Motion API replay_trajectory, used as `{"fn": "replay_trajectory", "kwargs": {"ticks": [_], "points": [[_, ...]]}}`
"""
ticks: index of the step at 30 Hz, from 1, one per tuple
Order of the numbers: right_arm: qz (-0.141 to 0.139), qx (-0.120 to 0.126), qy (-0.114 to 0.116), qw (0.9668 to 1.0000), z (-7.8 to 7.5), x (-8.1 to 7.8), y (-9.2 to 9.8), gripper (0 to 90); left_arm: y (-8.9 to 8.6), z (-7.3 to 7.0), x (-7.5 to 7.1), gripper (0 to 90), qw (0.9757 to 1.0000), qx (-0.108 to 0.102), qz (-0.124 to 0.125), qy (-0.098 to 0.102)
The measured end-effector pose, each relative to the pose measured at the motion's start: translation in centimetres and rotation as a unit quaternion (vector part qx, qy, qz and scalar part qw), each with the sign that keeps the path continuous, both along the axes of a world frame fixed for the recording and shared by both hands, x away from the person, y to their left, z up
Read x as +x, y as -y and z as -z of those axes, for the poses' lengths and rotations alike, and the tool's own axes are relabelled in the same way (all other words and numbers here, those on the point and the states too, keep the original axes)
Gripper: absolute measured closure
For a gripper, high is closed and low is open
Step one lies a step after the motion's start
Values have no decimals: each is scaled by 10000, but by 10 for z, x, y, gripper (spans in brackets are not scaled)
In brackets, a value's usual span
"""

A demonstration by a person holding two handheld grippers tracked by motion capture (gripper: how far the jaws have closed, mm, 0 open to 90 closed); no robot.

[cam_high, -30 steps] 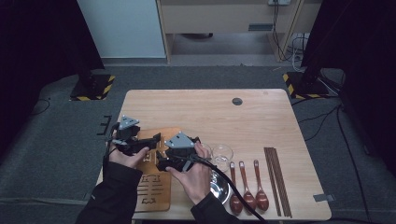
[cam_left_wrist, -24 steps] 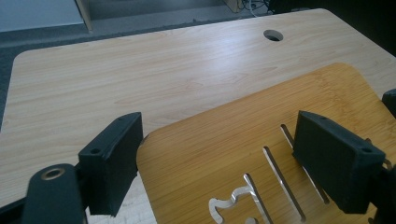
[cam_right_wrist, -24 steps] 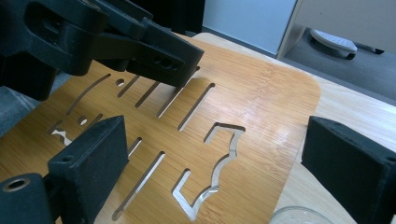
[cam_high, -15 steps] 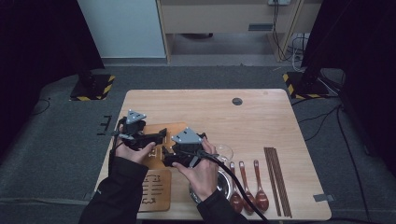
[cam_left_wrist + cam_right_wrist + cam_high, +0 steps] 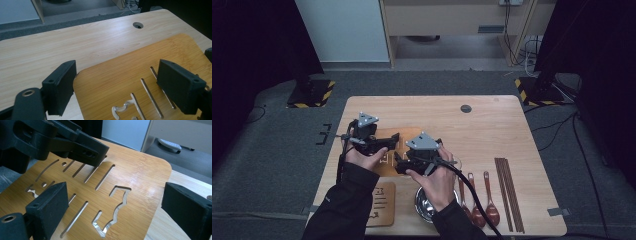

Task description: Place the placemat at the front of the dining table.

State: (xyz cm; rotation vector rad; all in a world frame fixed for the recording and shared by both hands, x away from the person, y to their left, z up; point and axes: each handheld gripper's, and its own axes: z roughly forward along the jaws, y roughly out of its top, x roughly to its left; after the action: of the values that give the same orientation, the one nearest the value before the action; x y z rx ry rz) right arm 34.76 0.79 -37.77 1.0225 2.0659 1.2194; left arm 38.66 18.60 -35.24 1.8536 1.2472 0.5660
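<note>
Hovering: left gripper (image 5: 393, 138), right gripper (image 5: 399, 161), jaws wide, empty.
Below, mid-frame: slotted board (image 5: 387, 150), nearer left gripper, slots running upper right.

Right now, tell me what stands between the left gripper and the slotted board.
Nothing visible. The left gripper hangs open just over the slotted board, its near corner between the jaws with no contact visible. The right gripper is alongside, not between.
</note>
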Motion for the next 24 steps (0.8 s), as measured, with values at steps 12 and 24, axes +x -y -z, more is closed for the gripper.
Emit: {"fn": "replay_trajectory", "kwargs": {"ticks": [12, 24], "points": [[66, 57, 49, 10000, -7, 7, 16, 74, 16, -9, 9, 165, 9999, 28, 78, 70], [126, 51, 89, 9999, -10, 13, 28, 74, 28, -13, 18, 165, 9998, 46, 148, 84]]}}
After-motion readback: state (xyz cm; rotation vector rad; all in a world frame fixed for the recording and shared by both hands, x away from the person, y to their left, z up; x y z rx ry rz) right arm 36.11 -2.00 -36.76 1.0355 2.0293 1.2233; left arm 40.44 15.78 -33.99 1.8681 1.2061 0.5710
